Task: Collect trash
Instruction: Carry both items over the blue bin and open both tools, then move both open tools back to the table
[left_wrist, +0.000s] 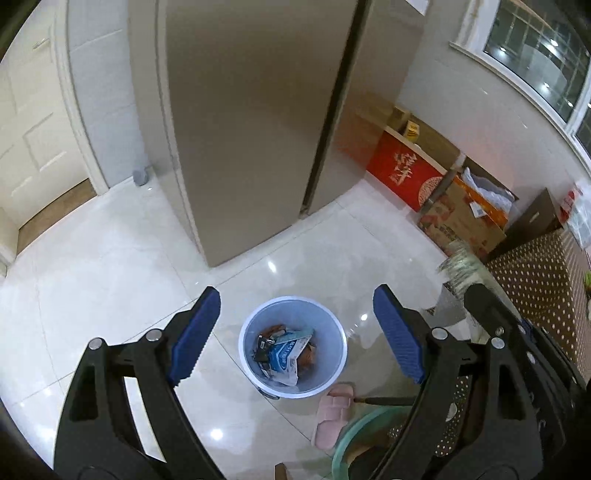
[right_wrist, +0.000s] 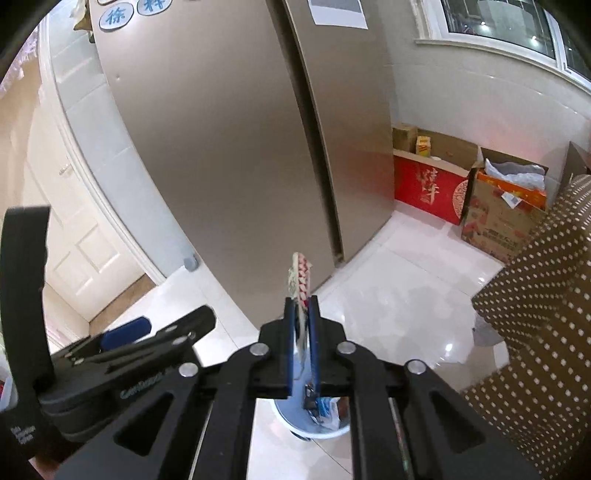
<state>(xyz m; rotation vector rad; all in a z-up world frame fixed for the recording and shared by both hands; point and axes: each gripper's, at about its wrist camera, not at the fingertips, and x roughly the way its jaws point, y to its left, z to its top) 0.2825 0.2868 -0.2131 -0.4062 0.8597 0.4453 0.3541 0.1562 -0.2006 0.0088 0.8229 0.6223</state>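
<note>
Here the left gripper (left_wrist: 295, 314) hangs with its jaws spread wide and nothing between them, above the pale blue bin (left_wrist: 334, 338) on the white floor tiles (left_wrist: 92, 266), near the fridge (left_wrist: 251, 129). Crumpled wrappers (left_wrist: 284, 354) lie inside the bin. To the right, the right gripper (right_wrist: 303, 314) has a flat printed wrapper (right_wrist: 300, 275) between its narrow jaws, upright; whether the pads press it I cannot tell.

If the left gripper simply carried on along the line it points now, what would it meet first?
Most likely the pale blue trash bin: the open left gripper frames its mouth from above with nothing visible between. It would probably meet the wrappers inside first, though depth is hard to judge.
</note>
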